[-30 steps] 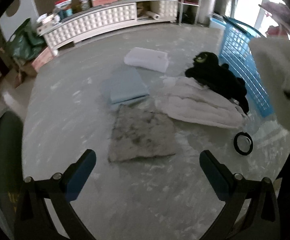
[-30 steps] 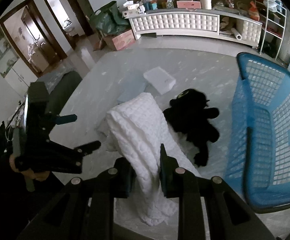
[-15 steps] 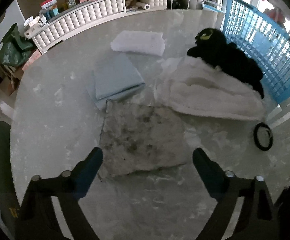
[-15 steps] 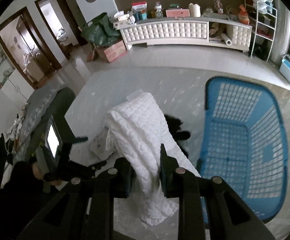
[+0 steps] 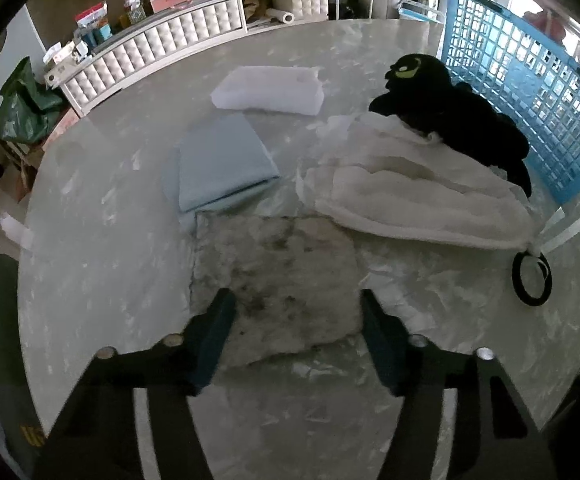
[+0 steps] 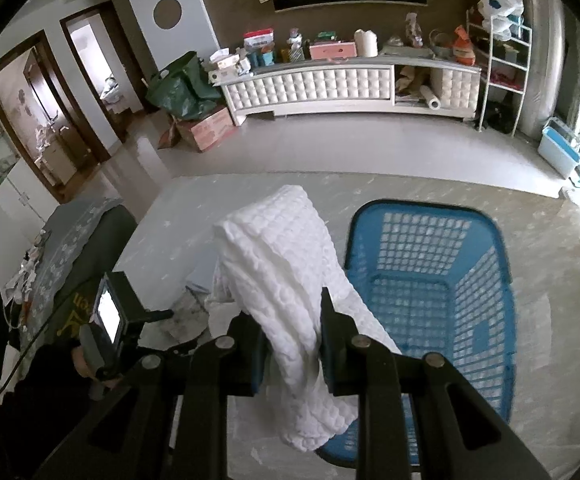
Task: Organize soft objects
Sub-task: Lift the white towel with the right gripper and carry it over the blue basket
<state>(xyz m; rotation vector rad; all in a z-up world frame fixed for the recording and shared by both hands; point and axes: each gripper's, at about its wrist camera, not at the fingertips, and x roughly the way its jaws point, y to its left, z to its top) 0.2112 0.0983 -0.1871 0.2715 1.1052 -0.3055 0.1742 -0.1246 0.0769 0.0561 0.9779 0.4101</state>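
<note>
Right tool [image 6: 292, 338] clamped on white quilted cloth [image 6: 278, 256]; left tool [image 5: 296, 336] half-closing, empty.

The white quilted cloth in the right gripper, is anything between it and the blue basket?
Nothing visible. The white cloth hangs clamped in the right gripper, just left of the blue basket, whose inside looks empty in the right wrist view. The cloth's lower end already overlaps the basket's near rim.

left wrist: steep, near table [image 5: 90, 240] | right wrist: higher | shared: basket [image 5: 530, 80]
</note>
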